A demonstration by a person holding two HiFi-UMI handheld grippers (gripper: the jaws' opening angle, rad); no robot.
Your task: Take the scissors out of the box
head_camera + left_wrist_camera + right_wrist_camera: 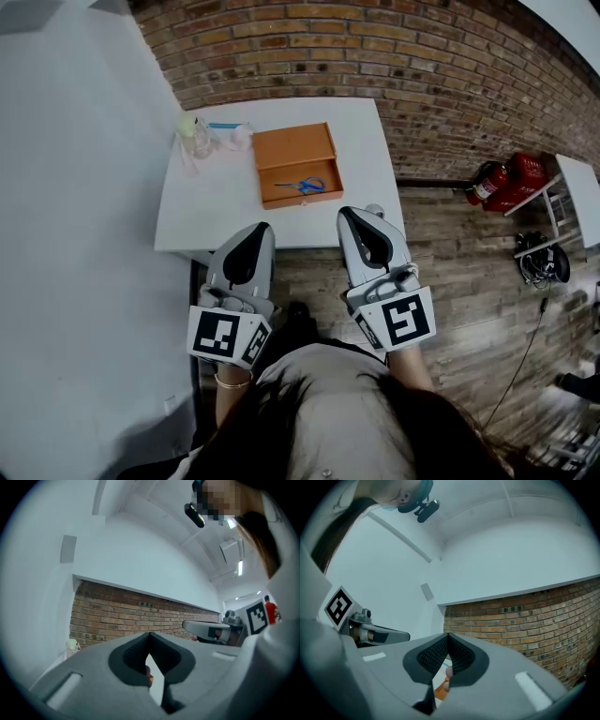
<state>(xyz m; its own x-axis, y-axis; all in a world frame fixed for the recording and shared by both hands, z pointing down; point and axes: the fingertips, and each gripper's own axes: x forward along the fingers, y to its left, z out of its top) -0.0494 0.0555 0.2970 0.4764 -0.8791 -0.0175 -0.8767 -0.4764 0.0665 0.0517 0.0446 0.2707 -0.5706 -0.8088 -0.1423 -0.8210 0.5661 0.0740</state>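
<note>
An open orange box (293, 147) lies on the white table (211, 208). Blue-handled scissors (302, 185) rest in its front tray. My left gripper (262, 228) and right gripper (348, 213) hover side by side at the table's near edge, short of the box, both pointing toward it. In the left gripper view the left gripper (150, 634) has its jaws meeting at the tip with nothing between them. The right gripper (448, 634) is likewise shut and empty in the right gripper view, and a sliver of the orange box (440, 692) shows under its tips.
A pale bottle and crinkled plastic items (197, 134) sit at the table's far left corner. A brick wall (403, 56) runs behind the table. Red fire extinguishers (506, 183) stand on the wooden floor to the right, near a white rack (572, 202).
</note>
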